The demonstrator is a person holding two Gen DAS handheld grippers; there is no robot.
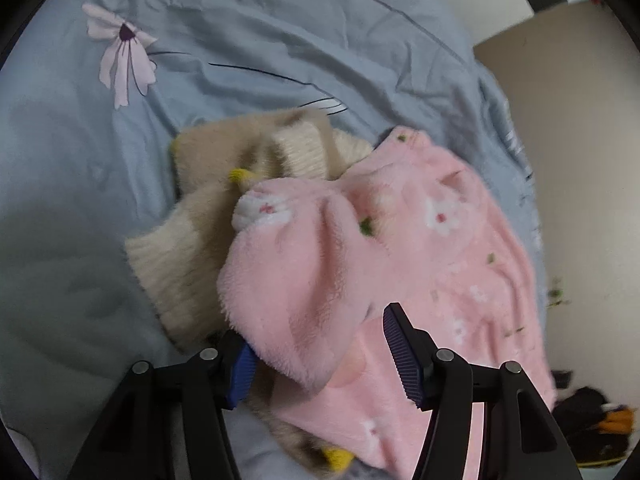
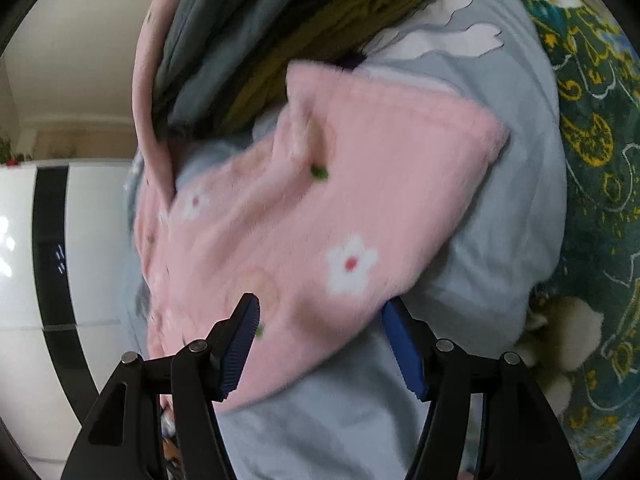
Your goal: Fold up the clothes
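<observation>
The bed (image 1: 248, 40) fills both views, its pale blue sheet printed with lilac flowers, and everything here is placed against that sheet. Spread across it lies the pink fleece garment (image 1: 400, 248), dotted with white blossoms; in the left wrist view it runs toward the sheet's right edge, one fold bunched up and sagging between the blue pads. Partly under the pink fleece, further in on the sheet, sits the cream knit sweater (image 1: 224, 184) with yellow tips. In the right wrist view a stack of grey and olive clothes (image 2: 256, 40) rests on the sheet beyond the pink fleece, and a green patterned blanket (image 2: 592, 152) lies beside the sheet's right side. The left tongs (image 1: 320, 356) are spread wide, fleece draped between them, nothing pinched. The right tongs (image 2: 320, 348) are spread too, poised over the fleece's near edge.
</observation>
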